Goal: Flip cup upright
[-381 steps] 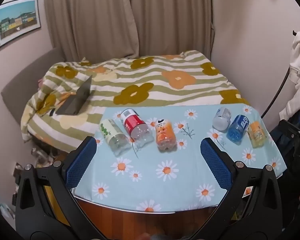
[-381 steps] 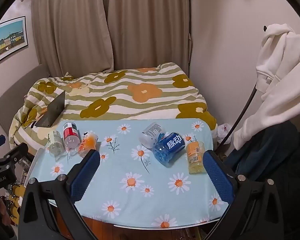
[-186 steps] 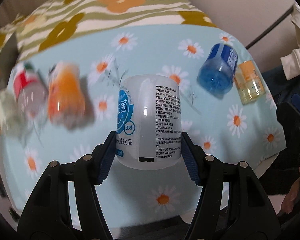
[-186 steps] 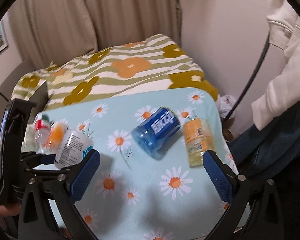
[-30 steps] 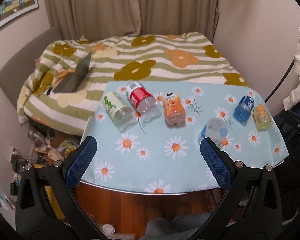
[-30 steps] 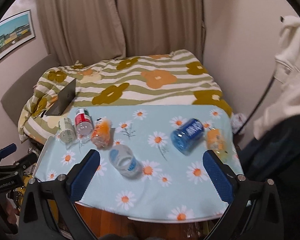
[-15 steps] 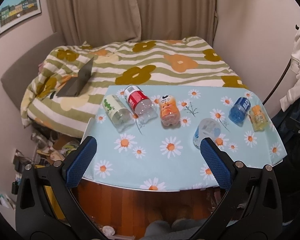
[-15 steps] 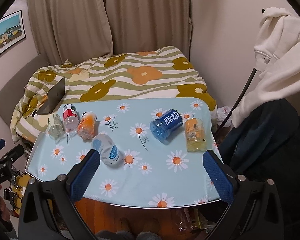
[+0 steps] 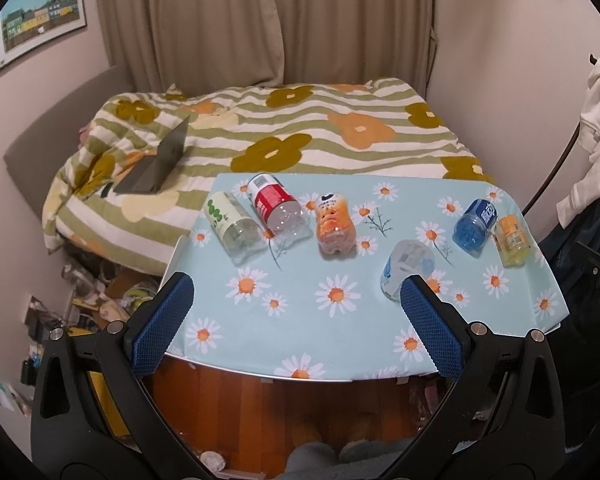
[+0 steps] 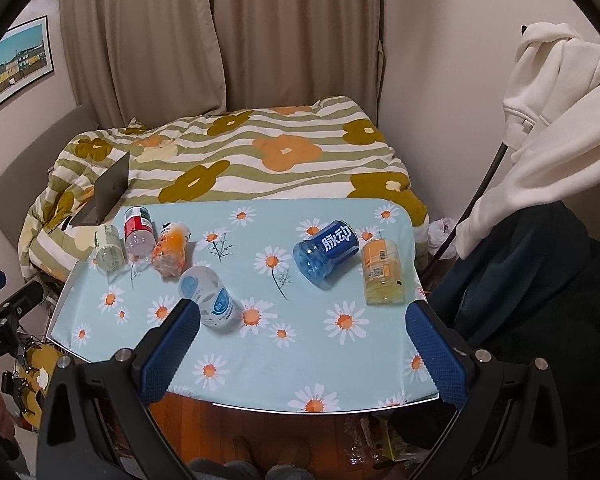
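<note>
Table [image 10: 260,364] in a daisy cloth is sitting against the bed [image 9: 300,136]; its near-right corner is getting cut off by a blue pad. White-and-blue cup [image 10: 206,294] is lying on its side near the table's middle-left, base partly hidden behind the finger. Left gripper [image 9: 296,320] and right gripper [image 10: 302,338] are both hovering back from the table, fingers spread wide, holding nothing.
</note>
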